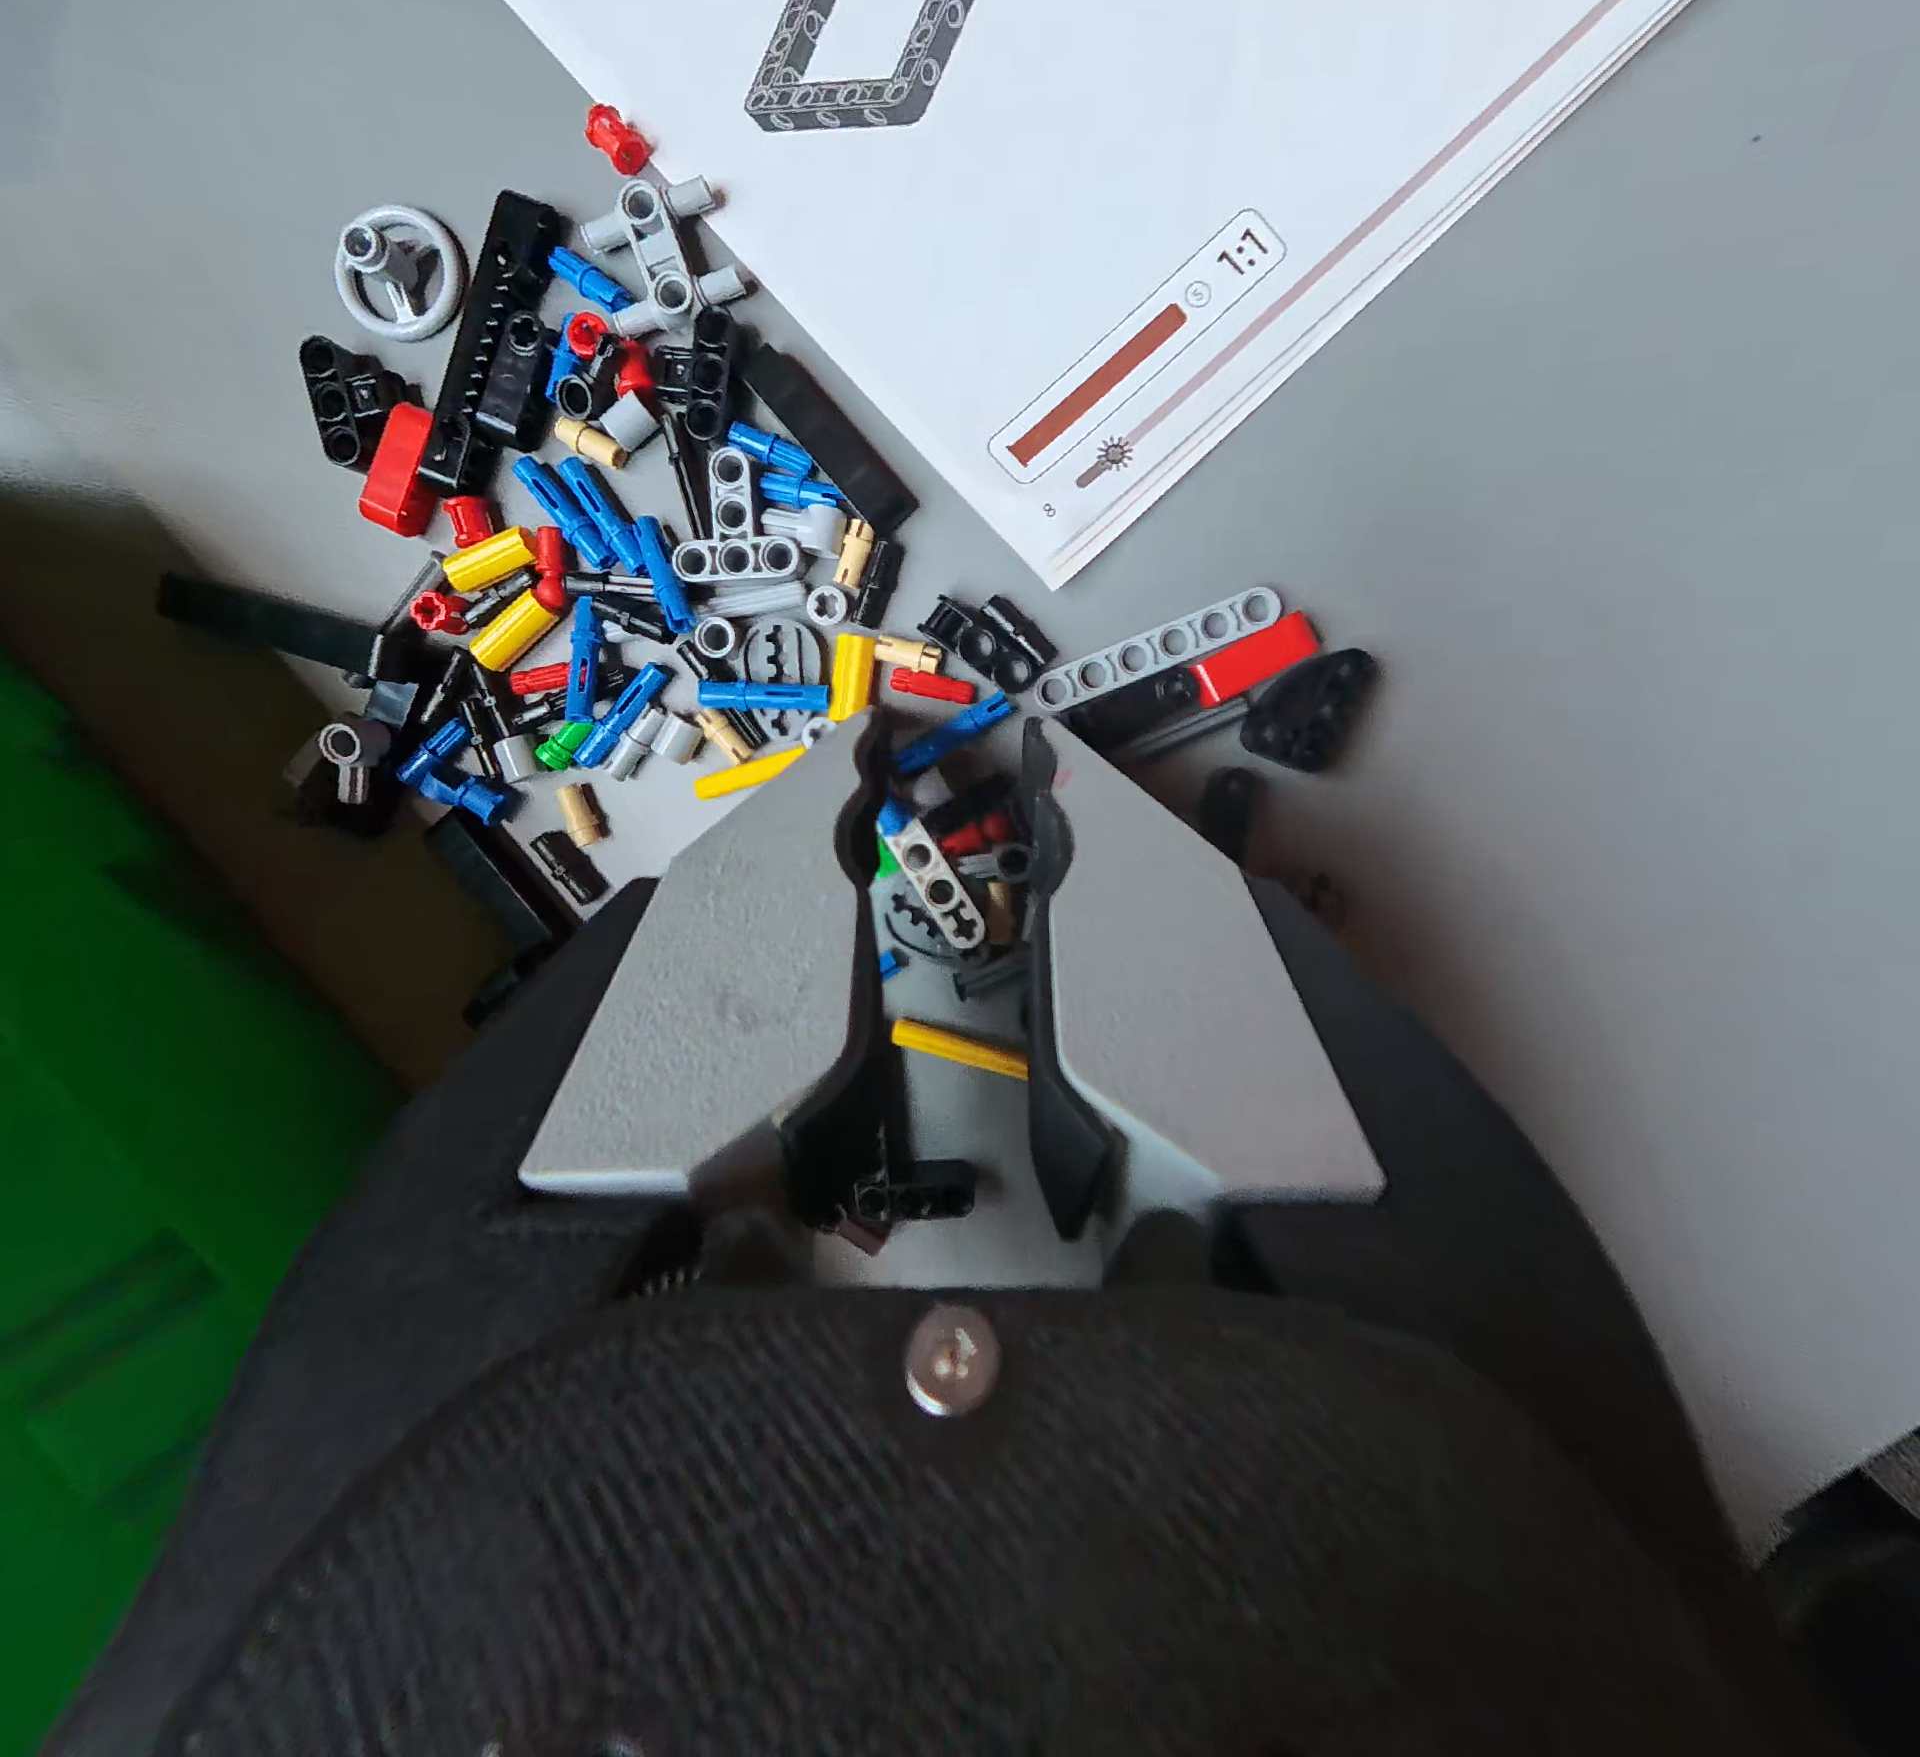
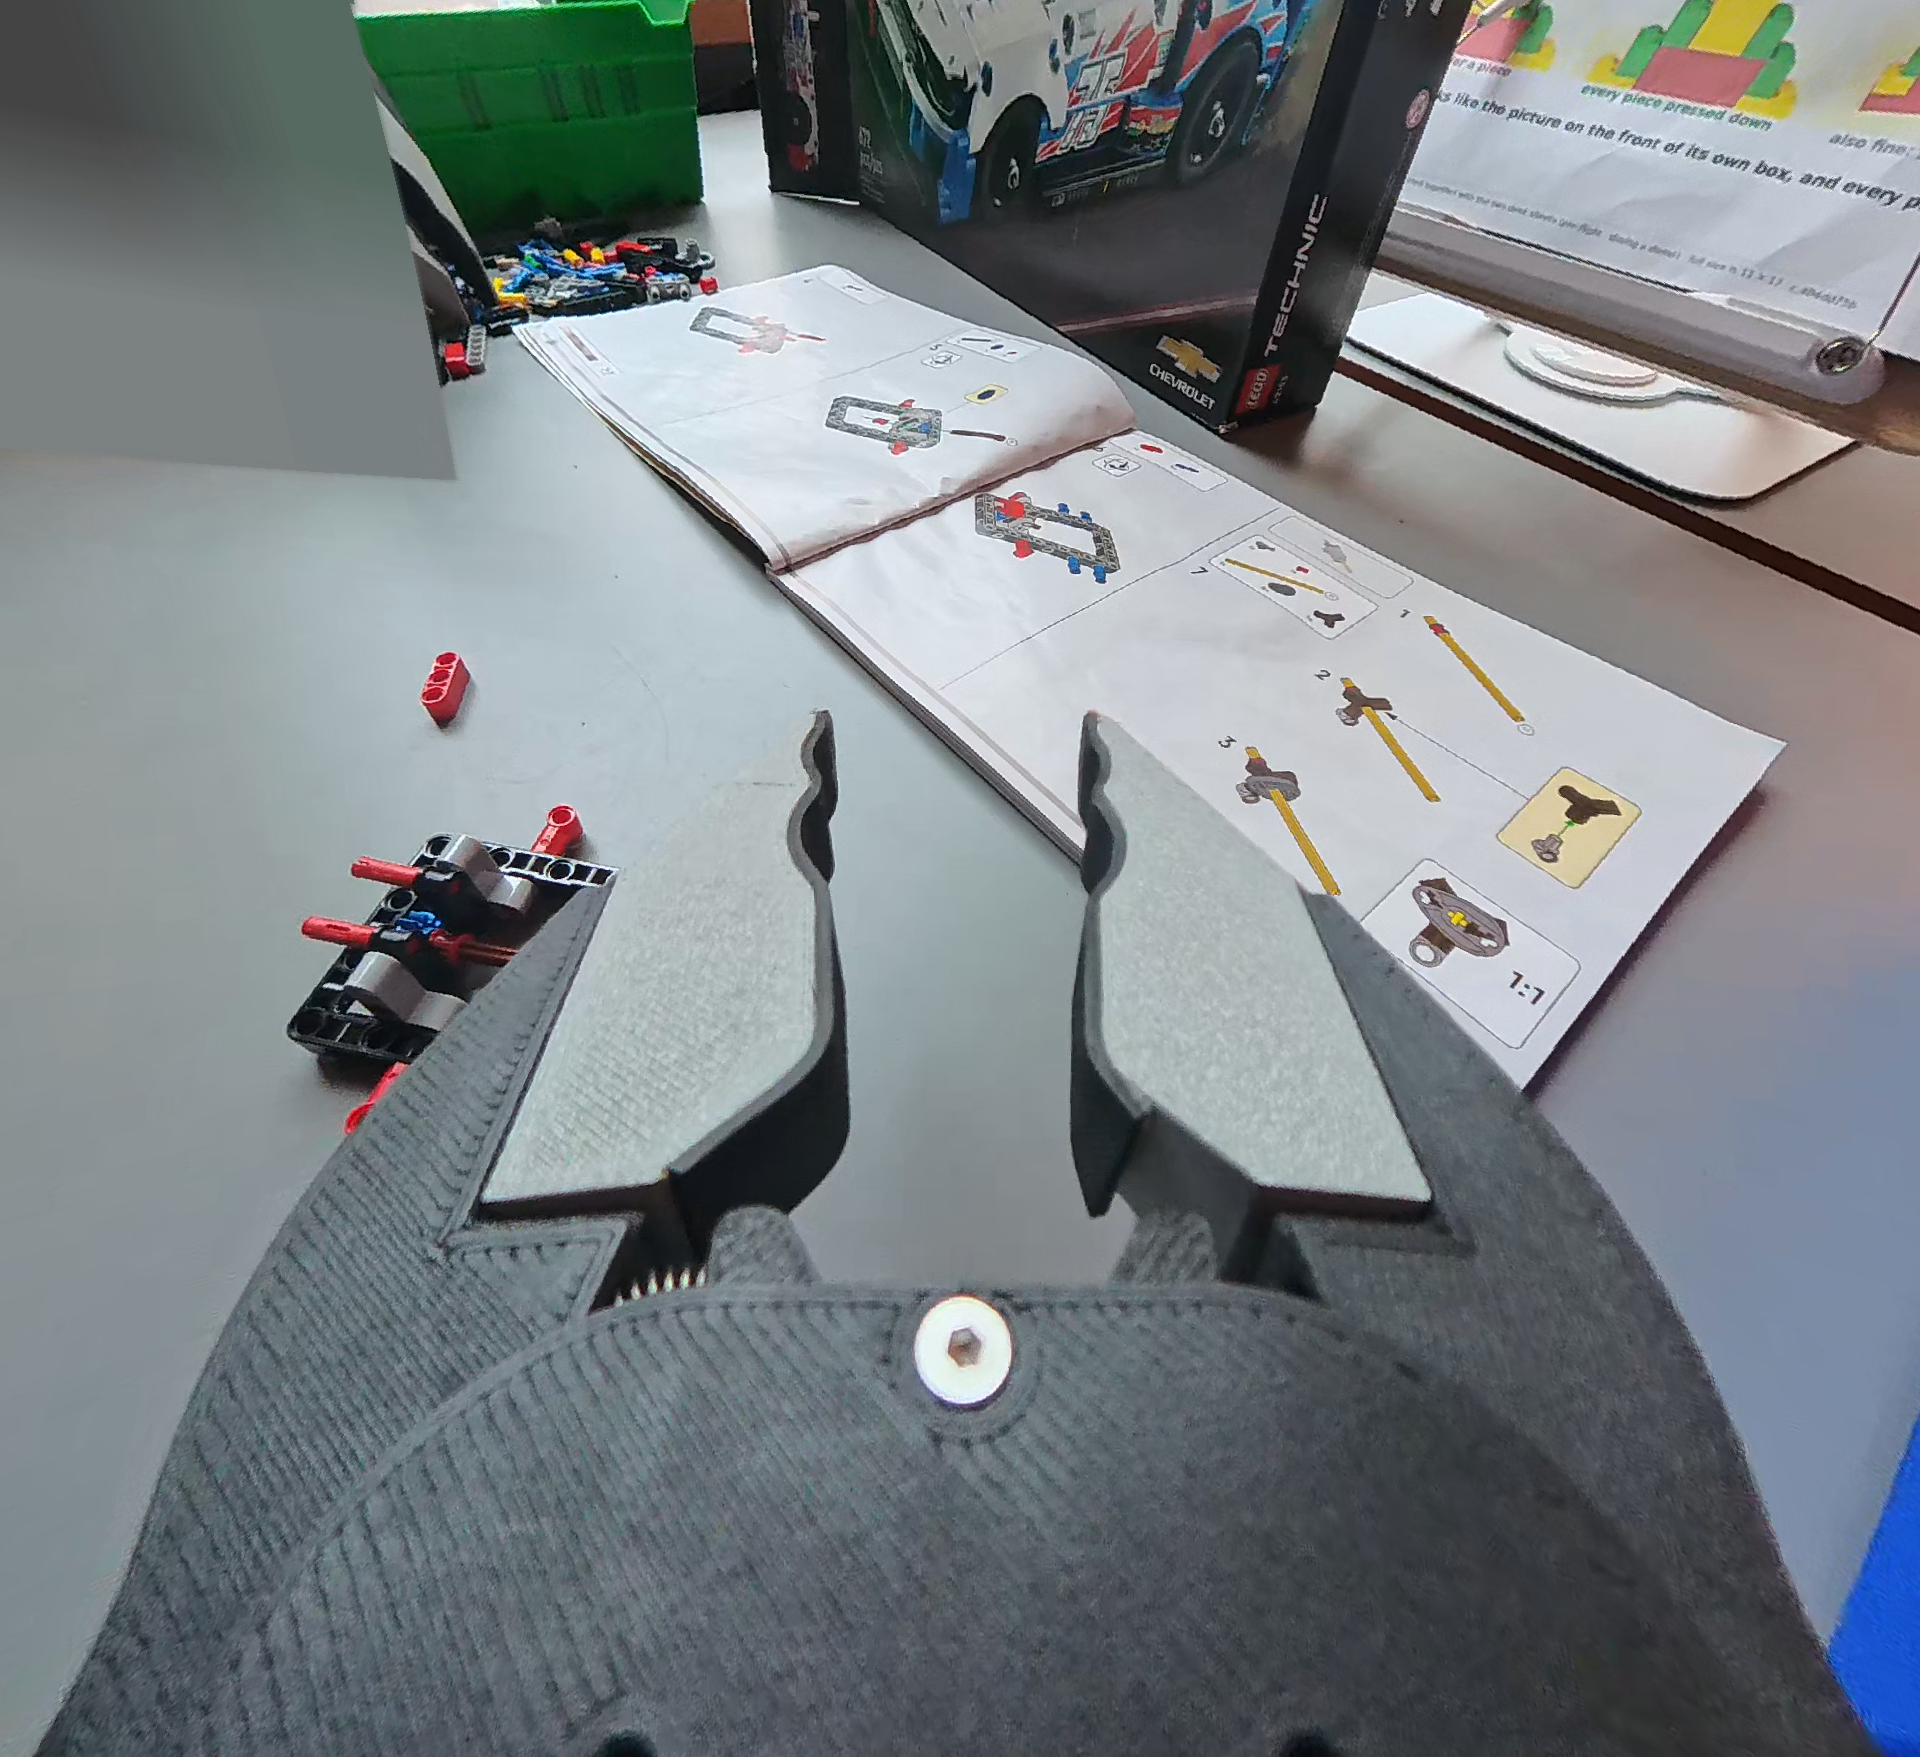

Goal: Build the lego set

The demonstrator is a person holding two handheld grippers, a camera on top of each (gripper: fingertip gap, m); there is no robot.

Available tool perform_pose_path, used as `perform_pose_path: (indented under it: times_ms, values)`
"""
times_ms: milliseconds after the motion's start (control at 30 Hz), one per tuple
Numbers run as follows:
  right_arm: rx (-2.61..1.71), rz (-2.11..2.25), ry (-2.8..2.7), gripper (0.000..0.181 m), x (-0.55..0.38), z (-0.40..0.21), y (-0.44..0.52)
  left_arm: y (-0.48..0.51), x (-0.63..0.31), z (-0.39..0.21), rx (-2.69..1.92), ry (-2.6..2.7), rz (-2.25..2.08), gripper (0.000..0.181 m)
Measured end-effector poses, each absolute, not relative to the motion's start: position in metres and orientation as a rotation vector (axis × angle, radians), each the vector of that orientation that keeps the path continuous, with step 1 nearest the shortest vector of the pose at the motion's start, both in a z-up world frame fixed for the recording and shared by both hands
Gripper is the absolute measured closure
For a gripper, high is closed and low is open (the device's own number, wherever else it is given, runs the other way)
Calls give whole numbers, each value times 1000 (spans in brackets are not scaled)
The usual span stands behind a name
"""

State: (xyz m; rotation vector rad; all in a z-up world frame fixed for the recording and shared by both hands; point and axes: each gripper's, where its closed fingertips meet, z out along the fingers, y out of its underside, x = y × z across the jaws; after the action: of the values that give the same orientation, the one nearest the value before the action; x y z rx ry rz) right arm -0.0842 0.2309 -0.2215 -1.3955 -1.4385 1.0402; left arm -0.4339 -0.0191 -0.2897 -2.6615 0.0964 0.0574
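The build looks barely begun: one small black frame assembly with red pins lies on the table left of the right tongs, whose jaws stand apart and empty. Most parts still sit loose in a pile near the table's edge, hard against a corner of the open instruction booklet. The left tongs hover over that pile, jaws slightly apart, gripping nothing I can see. Free room lies around the stray red brick; the set's box and green bin close off the far side.

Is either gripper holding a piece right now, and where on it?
No. The left gripper hovers open above the loose pile; the right gripper is open over bare table.
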Motion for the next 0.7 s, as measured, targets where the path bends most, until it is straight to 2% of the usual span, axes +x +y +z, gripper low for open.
perform_pose_path:
  times_ms: [67, 133, 200, 467, 700]
  values:
    - [-1395, 1043, -1438, 137, -84, -221, 231, -17, -434, -290, -2660, 97, 41, 158]
    - [-1396, 1050, -1438, 137, -84, -221, 230, -16, -429, -290, -2658, 111, -4, 170]
    - [-1396, 1051, -1438, 137, -84, -221, 230, -16, -429, -290, -2658, 136, 4, 173]
    - [-1387, 1049, -1431, 139, -83, -218, 230, -25, -432, -288, -2718, 181, 32, 173]
    - [-1367, 1049, -1429, 140, -81, -215, 227, -20, -419, -247, -2607, 202, 144, 173]
